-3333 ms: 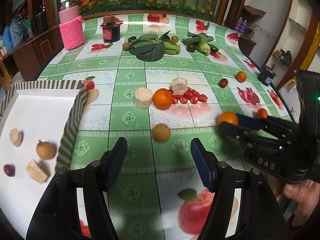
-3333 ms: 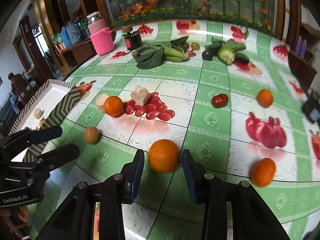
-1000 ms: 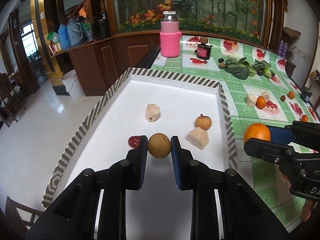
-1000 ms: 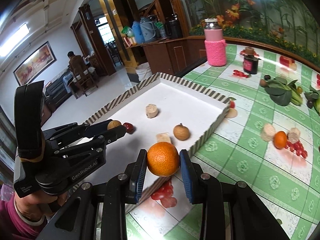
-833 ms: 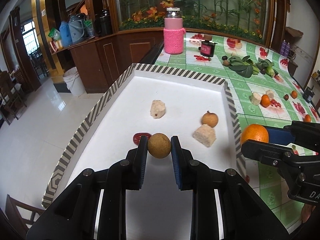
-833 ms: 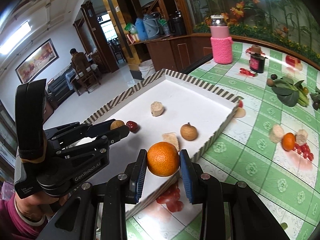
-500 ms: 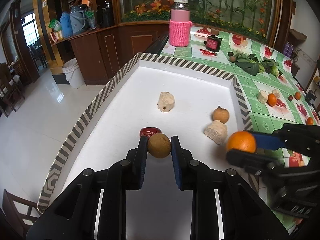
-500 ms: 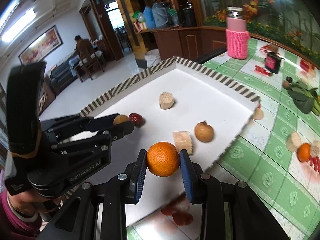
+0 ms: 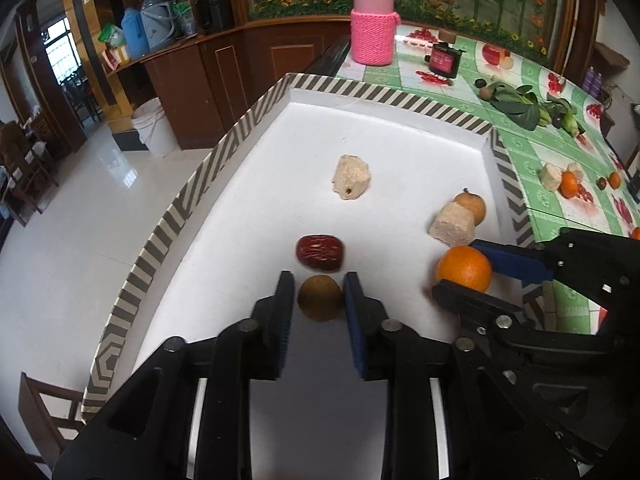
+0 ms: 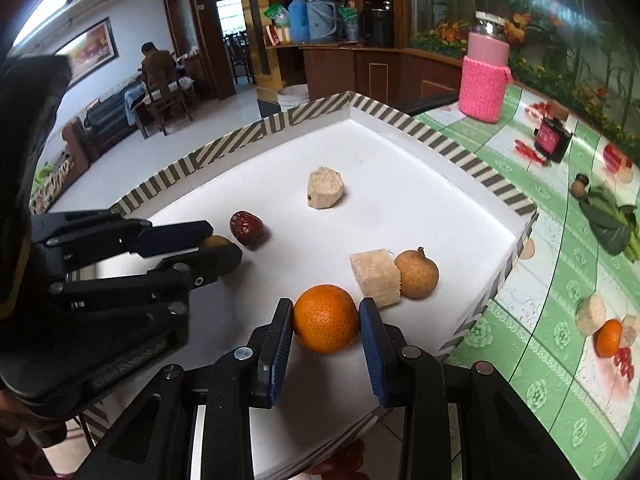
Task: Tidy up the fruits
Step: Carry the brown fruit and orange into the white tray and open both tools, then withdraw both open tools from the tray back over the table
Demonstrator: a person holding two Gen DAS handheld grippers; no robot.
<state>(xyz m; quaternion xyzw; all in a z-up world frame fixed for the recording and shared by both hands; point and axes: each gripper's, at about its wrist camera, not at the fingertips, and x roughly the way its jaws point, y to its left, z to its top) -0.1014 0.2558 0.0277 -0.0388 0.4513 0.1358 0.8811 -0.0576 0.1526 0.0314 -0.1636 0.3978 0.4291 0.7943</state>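
In the left wrist view my left gripper (image 9: pixel 319 280) hangs low over the white tray (image 9: pixel 384 94). A round brown fruit (image 9: pixel 320 298) rests on the tray floor between its fingers; the jaws are opening and a thin gap shows at the left pad. A red date (image 9: pixel 320 252) lies just beyond it. My right gripper (image 10: pixel 326 312) is shut on an orange (image 10: pixel 325 318), held just above the tray near its right rim (image 10: pixel 440 144). The orange (image 9: pixel 464 268) also shows to the right of the left gripper.
The tray also holds a pale chunk (image 9: pixel 352 177), a second chunk (image 9: pixel 450 224) and a stemmed brown fruit (image 9: pixel 474 206). On the green tablecloth stand a pink-sleeved jar (image 9: pixel 372 28), a dark jar (image 9: pixel 442 60), leafy greens (image 9: pixel 516 106) and an orange (image 9: pixel 568 184). A person (image 10: pixel 156 64) sits far off.
Both grippers have sunk lower over the tray. The left jaws have parted from the brown fruit, which now lies on the tray. The orange has come in over the tray's floor.
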